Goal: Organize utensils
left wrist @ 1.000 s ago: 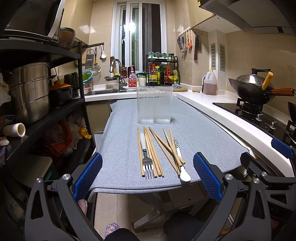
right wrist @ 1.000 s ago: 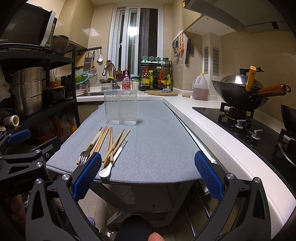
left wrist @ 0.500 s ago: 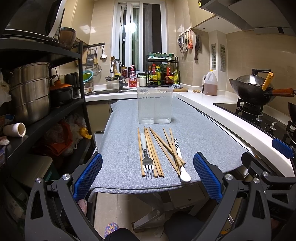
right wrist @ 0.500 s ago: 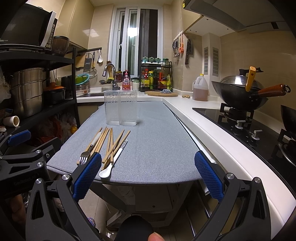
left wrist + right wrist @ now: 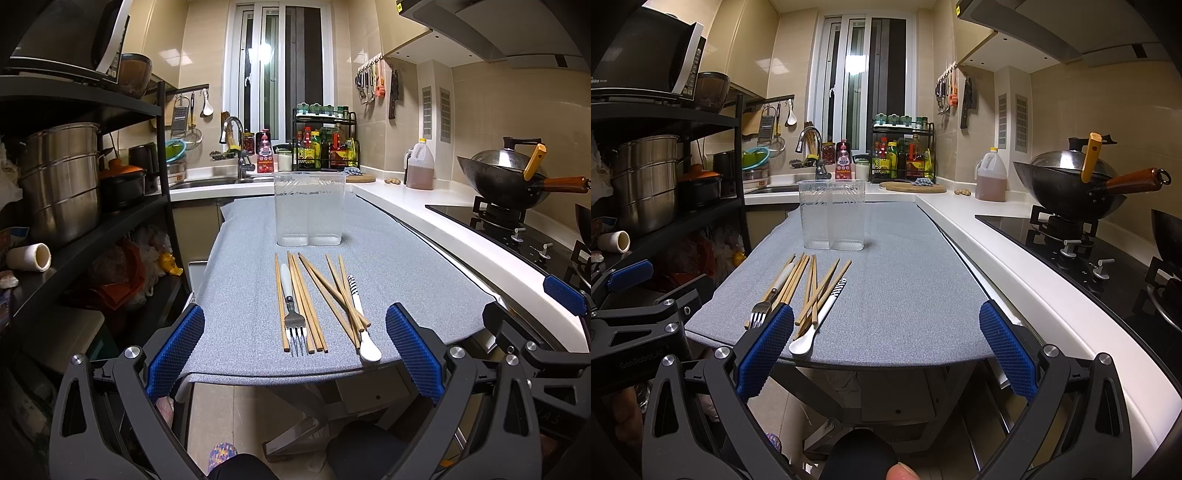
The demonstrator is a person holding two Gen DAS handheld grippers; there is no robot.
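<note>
Here, utensils: a fork, wooden chopsticks and a white spoon lie loose in a bunch near the front edge of the desk, resting on its grey cloth.
Fork: white handle pointing away, tines toward the front edge, lying among the left-hand chopsticks.
Spoon: bowl toward the front edge, striped handle end pointing away, touching the crossed chopsticks on the right of the bunch.
Chopsticks: some lie roughly parallel, others cross one another; the exact count is hard to make out.
Container: a clear plastic holder stands upright behind the utensils, farther along the desk, apparently split into two compartments with nothing visible inside.
Left tongs: spread wide apart, holding nothing, hovering at the front edge of the desk with the utensils between the blue pads.
Right tongs: likewise spread apart and holding nothing, to the right of the bunch; the left blue pad overlaps the fork and chopstick ends in the right wrist view.
Surroundings: wok on the stove to the right, steel pots on the shelf to the left, sink and spice rack at the back.
</note>
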